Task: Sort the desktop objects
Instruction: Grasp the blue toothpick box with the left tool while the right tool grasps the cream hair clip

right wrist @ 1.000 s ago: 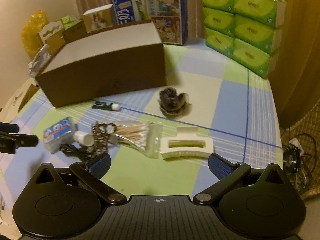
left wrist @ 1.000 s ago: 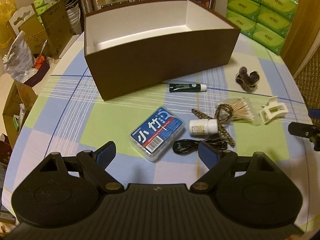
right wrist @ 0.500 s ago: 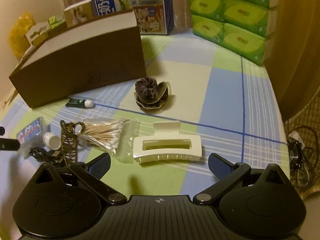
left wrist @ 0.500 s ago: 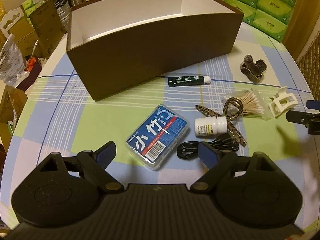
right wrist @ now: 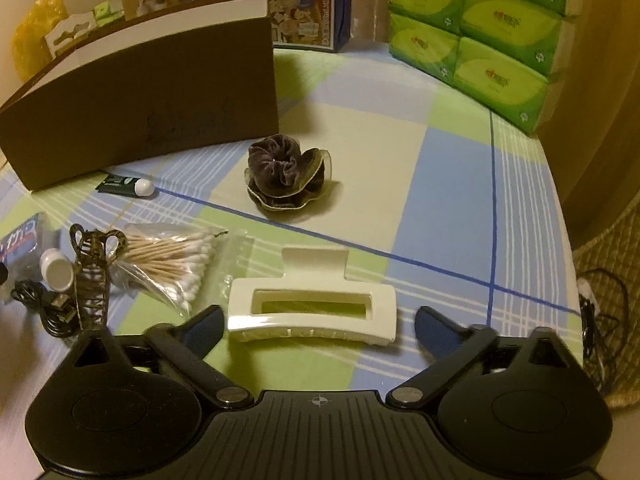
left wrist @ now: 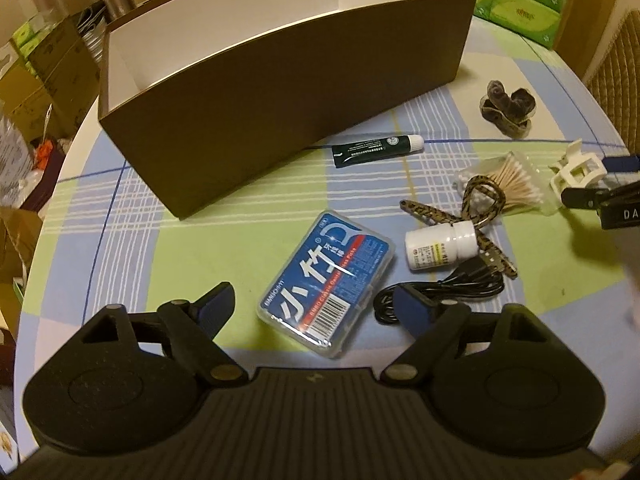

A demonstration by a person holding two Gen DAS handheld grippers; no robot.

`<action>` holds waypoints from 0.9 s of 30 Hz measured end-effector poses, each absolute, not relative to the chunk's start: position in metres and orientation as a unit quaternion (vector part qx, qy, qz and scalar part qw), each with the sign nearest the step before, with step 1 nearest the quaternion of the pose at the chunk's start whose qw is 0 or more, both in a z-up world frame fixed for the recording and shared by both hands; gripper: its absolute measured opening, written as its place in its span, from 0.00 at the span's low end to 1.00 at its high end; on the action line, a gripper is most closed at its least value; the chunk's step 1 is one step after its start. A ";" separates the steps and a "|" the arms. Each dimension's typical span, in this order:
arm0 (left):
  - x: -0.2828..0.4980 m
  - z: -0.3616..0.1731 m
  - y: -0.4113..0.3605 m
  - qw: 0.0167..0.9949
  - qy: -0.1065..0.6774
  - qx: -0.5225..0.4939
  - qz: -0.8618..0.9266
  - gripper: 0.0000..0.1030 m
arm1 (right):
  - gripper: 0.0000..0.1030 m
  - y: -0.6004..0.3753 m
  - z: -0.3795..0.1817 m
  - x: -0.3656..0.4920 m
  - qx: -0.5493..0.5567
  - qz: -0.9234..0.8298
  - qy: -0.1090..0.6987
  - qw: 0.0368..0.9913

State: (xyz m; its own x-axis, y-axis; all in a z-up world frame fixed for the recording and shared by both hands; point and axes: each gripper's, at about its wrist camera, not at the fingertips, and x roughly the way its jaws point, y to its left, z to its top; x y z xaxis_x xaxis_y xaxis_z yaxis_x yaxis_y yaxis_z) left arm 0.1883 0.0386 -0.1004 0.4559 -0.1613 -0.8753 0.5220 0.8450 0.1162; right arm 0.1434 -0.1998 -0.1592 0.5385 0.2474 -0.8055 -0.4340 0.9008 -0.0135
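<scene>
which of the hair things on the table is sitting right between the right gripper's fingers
The white claw clip. It lies directly between the open fingers of the right gripper, while the brown velvet scrunchie sits farther off near the brown box, and the leopard-print hair clip lies off left.

your blue floss case [right wrist: 18,240] is cut off by the right wrist view's left edge, the black cable [left wrist: 448,290] runs partly behind your left gripper's fingertip [left wrist: 412,306], and the brown box's [left wrist: 280,92] floor is hidden.

— What do we see before the box [left wrist: 280,92] on the counter [left wrist: 140,248]?

— The tube [left wrist: 378,151] lies just before its wall. Nearer to us lie the case [left wrist: 326,282], and right of it the bottle [left wrist: 442,249]. The cable [left wrist: 448,292] lies before the bottle.

— And further right?

— The cotton swabs [right wrist: 168,256], then the hair clip [right wrist: 312,304]; the scrunchie [right wrist: 286,176] lies behind them.
</scene>
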 end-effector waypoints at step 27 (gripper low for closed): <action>0.198 -0.128 0.021 0.797 0.453 0.291 -0.273 0.54 | 0.80 -0.212 -0.157 0.129 -0.100 0.181 0.453 0.867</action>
